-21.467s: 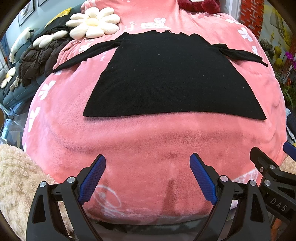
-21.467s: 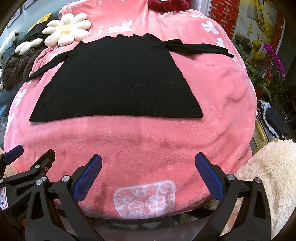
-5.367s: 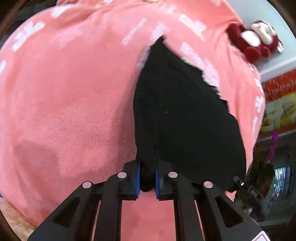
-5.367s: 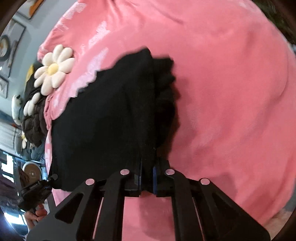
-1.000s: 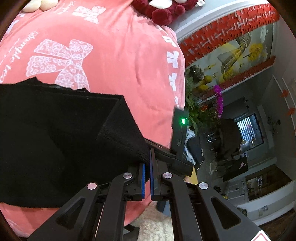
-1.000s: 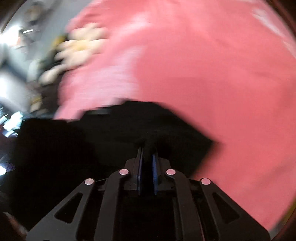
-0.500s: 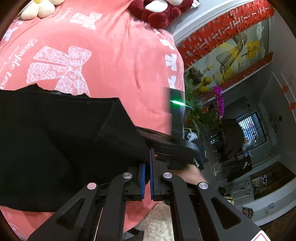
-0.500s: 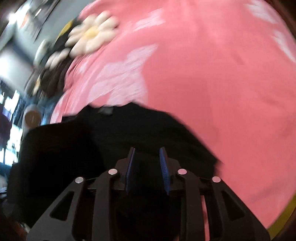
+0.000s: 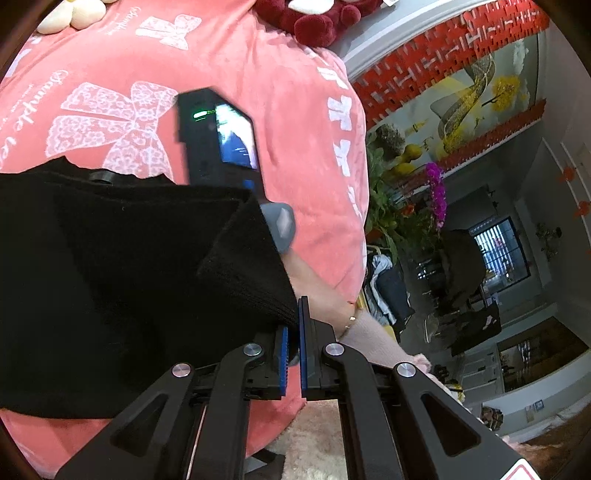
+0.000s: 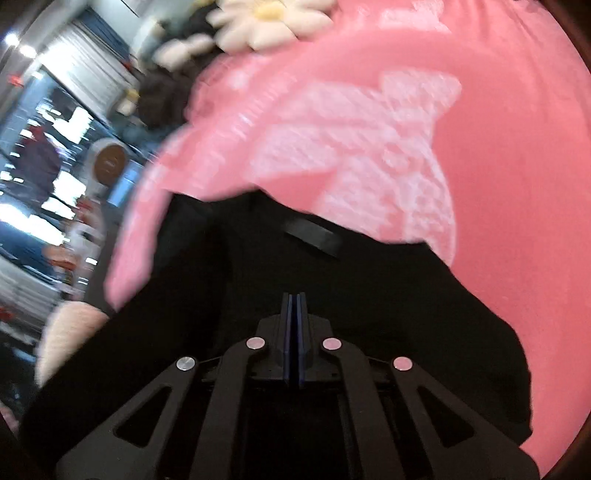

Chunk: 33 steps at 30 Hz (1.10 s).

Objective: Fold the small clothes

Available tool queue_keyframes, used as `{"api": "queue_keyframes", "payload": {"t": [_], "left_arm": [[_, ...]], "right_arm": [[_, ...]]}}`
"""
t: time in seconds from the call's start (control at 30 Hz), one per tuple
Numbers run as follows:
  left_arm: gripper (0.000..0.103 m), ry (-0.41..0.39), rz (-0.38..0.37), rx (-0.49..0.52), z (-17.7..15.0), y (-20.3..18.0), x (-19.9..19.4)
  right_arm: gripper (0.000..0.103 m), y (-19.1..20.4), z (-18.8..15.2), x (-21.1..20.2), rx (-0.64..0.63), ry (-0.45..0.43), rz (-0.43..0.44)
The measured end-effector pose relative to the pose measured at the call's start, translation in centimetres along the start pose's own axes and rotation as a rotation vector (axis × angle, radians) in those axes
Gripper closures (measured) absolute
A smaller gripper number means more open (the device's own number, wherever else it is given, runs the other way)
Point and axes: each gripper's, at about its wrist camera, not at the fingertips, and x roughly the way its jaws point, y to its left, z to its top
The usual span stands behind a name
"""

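A black garment (image 9: 129,277) lies folded on a pink blanket (image 9: 258,74) with white bow prints. My left gripper (image 9: 294,318) is shut on the garment's thick folded corner at its right edge. The body of the right gripper (image 9: 218,140) shows beyond the fold, held by a person's hand (image 9: 317,295); its fingers are hidden there. In the blurred right wrist view, my right gripper (image 10: 293,297) hovers over the black garment (image 10: 369,295) near its neck label (image 10: 312,236). Its blue pads are pressed together with nothing between them.
A daisy cushion (image 10: 273,22) and a dark jacket pile (image 10: 162,92) sit at the blanket's far left. A red plush toy (image 9: 317,18) lies at the head end. Potted plants and an orchid (image 9: 436,184) stand to the right, above a fluffy cream rug (image 9: 317,443).
The right gripper opened, let go of the garment, and closed again empty while sweeping across toward the neck side. The left gripper kept its hold on the corner and stayed put.
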Motion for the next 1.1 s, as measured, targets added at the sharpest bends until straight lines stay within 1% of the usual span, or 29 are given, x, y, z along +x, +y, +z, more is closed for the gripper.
{"api": "queue_keyframes", "payload": {"t": [0.03, 0.07, 0.1, 0.13, 0.17, 0.2, 0.27, 0.33, 0.37, 0.43, 0.47, 0.53, 0.6, 0.63, 0.67, 0.7, 0.73, 0.83, 0.87, 0.9, 0.93, 0.97, 1.0, 1.03, 1.1], "left_arm": [[0.102, 0.008, 0.004, 0.002, 0.1, -0.1, 0.4], [0.102, 0.016, 0.003, 0.005, 0.2, -0.3, 0.8], [0.102, 0.026, -0.001, 0.020, 0.3, -0.5, 1.3], [0.102, 0.027, 0.003, 0.029, 0.5, -0.7, 1.6], [0.102, 0.028, 0.000, 0.035, 0.5, -0.8, 1.9], [0.102, 0.031, -0.006, 0.037, 0.6, -0.9, 2.2], [0.102, 0.034, -0.022, 0.024, 0.6, -0.9, 2.8], [0.102, 0.037, -0.020, 0.025, 0.7, -1.1, 3.2], [0.102, 0.037, -0.018, 0.033, 0.7, -1.4, 3.6], [0.102, 0.036, -0.006, 0.048, 0.9, -2.0, 4.2], [0.102, 0.033, -0.002, 0.059, 1.2, -2.3, 4.6], [0.102, 0.026, 0.007, 0.074, 1.9, -2.8, 5.3], [0.102, 0.012, -0.006, 0.079, 2.5, -3.2, 5.7], [0.102, 0.007, -0.010, 0.082, 2.7, -3.4, 5.8], [0.102, 0.005, -0.008, 0.088, 2.8, -3.7, 5.9], [0.102, 0.007, 0.002, 0.097, 2.8, -3.9, 6.1], [0.102, 0.013, 0.008, 0.101, 2.8, -3.9, 6.2], [0.102, 0.028, 0.026, 0.110, 2.4, -3.5, 6.4], [0.102, 0.033, 0.036, 0.111, 2.3, -3.2, 6.6], [0.102, 0.036, 0.043, 0.102, 2.2, -2.9, 6.8], [0.102, 0.039, 0.041, 0.090, 2.2, -2.6, 6.9], [0.102, 0.040, 0.041, 0.078, 2.1, -2.2, 6.9], [0.102, 0.041, 0.043, 0.066, 2.1, -1.9, 6.9], [0.102, 0.042, 0.045, 0.062, 2.1, -1.9, 7.0], [0.102, 0.042, 0.058, 0.057, 1.9, -1.5, 6.8]], "right_arm": [[0.099, -1.3, -0.4, -1.2, 0.044, -0.035, -0.010], [0.096, -3.6, -1.4, -4.0, 0.136, -0.118, -0.007], [0.089, -5.4, -2.5, -6.0, 0.200, -0.167, -0.006], [0.070, -7.4, -4.1, -8.4, 0.275, -0.217, -0.019], [0.062, -8.7, -5.3, -9.8, 0.322, -0.243, -0.039], [0.061, -10.5, -7.2, -11.3, 0.391, -0.259, -0.064], [0.061, -13.1, -10.6, -12.4, 0.508, -0.237, -0.062], [0.061, -13.8, -12.1, -12.2, 0.547, -0.214, -0.043], [0.061, -13.5, -12.7, -11.8, 0.549, -0.205, -0.033], [0.061, -12.2, -13.4, -10.8, 0.526, -0.218, -0.025], [0.061, -11.8, -13.5, -10.0, 0.524, -0.206, -0.011], [0.061, -11.1, -13.2, -7.7, 0.520, -0.123, 0.004], [0.061, -10.4, -12.4, -5.8, 0.481, -0.078, 0.017], [0.064, -9.8, -12.1, -5.6, 0.431, -0.070, -0.003], [0.071, -9.5, -12.0, -5.9, 0.396, -0.067, -0.037], [0.090, -9.5, -12.1, -6.2, 0.398, -0.073, -0.054], [0.094, -10.4, -12.7, -7.1, 0.449, -0.097, -0.080], [0.093, -12.3, -14.8, -10.2, 0.571, -0.148, -0.263], [0.091, -12.3, -15.3, -10.9, 0.599, -0.169, -0.222], [0.089, -12.0, -15.7, -11.3, 0.614, -0.181, -0.157], [0.084, -10.9, -16.1, -11.2, 0.602, -0.159, -0.092], [0.078, -9.7, -16.1, -10.8, 0.579, -0.131, -0.088], [0.067, -8.3, -16.0, -10.3, 0.544, -0.098, -0.103], [0.065, -6.7, -15.6, -9.7, 0.508, -0.071, -0.111], [0.066, -5.0, -15.4, -7.9, 0.471, -0.021, -0.091]]}}
